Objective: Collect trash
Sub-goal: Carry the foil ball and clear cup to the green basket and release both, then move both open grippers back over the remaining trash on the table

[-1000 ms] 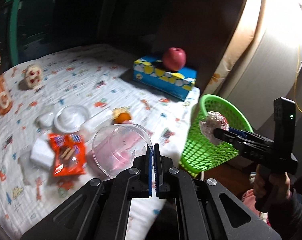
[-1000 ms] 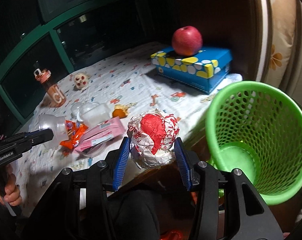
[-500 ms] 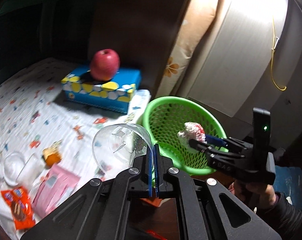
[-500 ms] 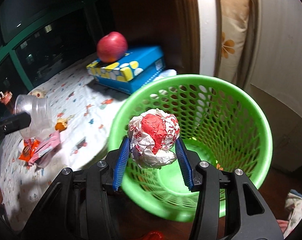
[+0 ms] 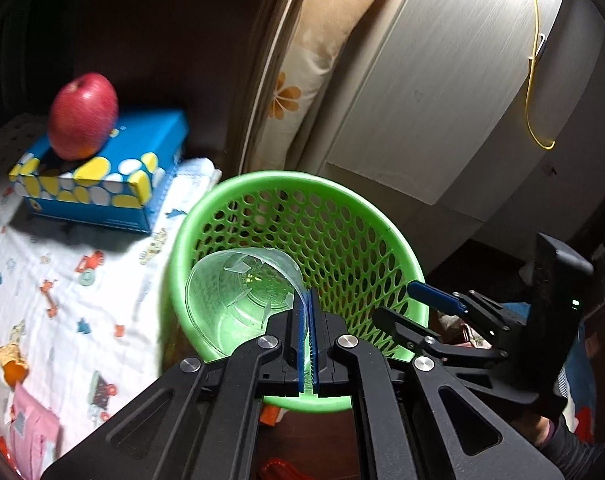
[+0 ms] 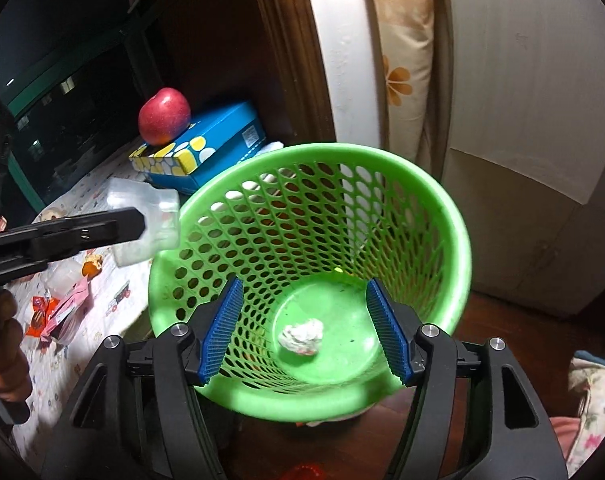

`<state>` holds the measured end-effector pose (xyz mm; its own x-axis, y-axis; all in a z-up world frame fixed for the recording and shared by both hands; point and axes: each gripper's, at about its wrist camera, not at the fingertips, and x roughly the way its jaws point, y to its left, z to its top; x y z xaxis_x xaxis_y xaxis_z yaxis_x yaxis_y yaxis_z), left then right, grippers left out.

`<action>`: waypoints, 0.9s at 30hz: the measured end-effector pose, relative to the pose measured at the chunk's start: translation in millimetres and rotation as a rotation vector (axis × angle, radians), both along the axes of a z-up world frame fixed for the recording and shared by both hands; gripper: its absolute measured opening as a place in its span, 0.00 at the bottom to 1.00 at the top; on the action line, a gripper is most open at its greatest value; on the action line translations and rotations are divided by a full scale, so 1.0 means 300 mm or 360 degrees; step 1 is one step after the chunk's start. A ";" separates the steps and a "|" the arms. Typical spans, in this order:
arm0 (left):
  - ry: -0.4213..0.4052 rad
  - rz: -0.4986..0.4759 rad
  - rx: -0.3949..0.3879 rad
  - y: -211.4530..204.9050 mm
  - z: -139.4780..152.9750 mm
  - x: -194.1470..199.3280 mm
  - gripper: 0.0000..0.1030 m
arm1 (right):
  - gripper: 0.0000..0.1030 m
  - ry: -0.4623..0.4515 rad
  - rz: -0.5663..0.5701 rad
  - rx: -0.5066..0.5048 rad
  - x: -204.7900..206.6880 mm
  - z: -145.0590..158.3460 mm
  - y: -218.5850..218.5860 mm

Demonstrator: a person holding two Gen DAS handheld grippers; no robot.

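Two grippers over one green basket (image 6: 454, 240) here, and the basket fills the space just ahead of both. The left gripper (image 5: 307, 300) has its blue pads pinched tight on the rim of a clear cup (image 5: 238, 292), with the cup hanging off to its left and forward, above the basket's near left rim. Through the cup you see the green mesh, a few pale reflections and a dimpled bottom. From the right wrist camera the same cup (image 6: 146, 220) shows frosty and pale at the end of the left gripper's dark finger, beyond the basket's left rim.

The right gripper (image 6: 304, 332) has its jaws opening, well apart, with nothing between the pads. Straight ahead and below, between its fingers in view, one crumpled wrapper ball (image 6: 301, 337) lies on the basket floor, white with a little red at its lower edge. A small yellow speck sits farther in on the mesh.

Nothing blocks either tool from the basket mouth. Off to the left of both: the bed sheet (image 5: 62, 280) with cartoon prints, one blue box (image 5: 102, 176) with yellow and white spots, one red apple (image 5: 82, 116) sitting on top of it. Near the left edge, a pink packet (image 6: 72, 300) and an orange wrapper (image 6: 38, 316) lie on the sheet, with an orange bit (image 6: 91, 266) beyond them. Behind the basket: a pale cabinet (image 5: 442, 100) and a flowered cushion (image 5: 302, 92).
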<state>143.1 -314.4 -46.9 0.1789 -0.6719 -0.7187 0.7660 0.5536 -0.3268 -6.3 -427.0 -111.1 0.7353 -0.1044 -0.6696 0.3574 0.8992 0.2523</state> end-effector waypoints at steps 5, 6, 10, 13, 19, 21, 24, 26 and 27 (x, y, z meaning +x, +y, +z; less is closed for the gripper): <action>0.0052 -0.0039 0.0037 -0.059 -0.050 -0.008 0.16 | 0.64 -0.0004 -0.0042 0.0023 -0.048 -0.008 -0.029; 0.0061 -0.0035 0.0053 -0.065 -0.058 -0.009 0.35 | 0.64 -0.0001 -0.0046 0.0028 -0.054 -0.010 -0.031; 0.0050 -0.0037 0.0053 -0.055 -0.070 -0.028 0.46 | 0.64 -0.0002 -0.0050 0.0024 -0.067 -0.006 -0.027; 0.0043 -0.0023 0.0056 -0.016 -0.067 -0.040 0.46 | 0.64 -0.0014 -0.0041 0.0032 -0.069 -0.001 -0.017; -0.0041 0.0119 0.0058 0.135 -0.032 -0.054 0.46 | 0.68 -0.0055 0.0030 0.0037 -0.050 0.033 0.040; -0.0060 0.0183 0.0058 0.199 -0.026 -0.051 0.46 | 0.68 -0.0061 0.0071 0.0025 -0.033 0.046 0.072; -0.0085 0.0292 0.0079 0.302 -0.016 -0.045 0.46 | 0.69 -0.0070 0.0136 0.0043 0.001 0.061 0.121; -0.0104 0.0366 0.0088 0.368 -0.010 -0.036 0.46 | 0.69 -0.0074 0.0183 0.0049 0.026 0.070 0.161; -0.0112 0.0404 0.0092 0.406 -0.007 -0.035 0.49 | 0.69 -0.0075 0.0207 0.0051 0.038 0.075 0.181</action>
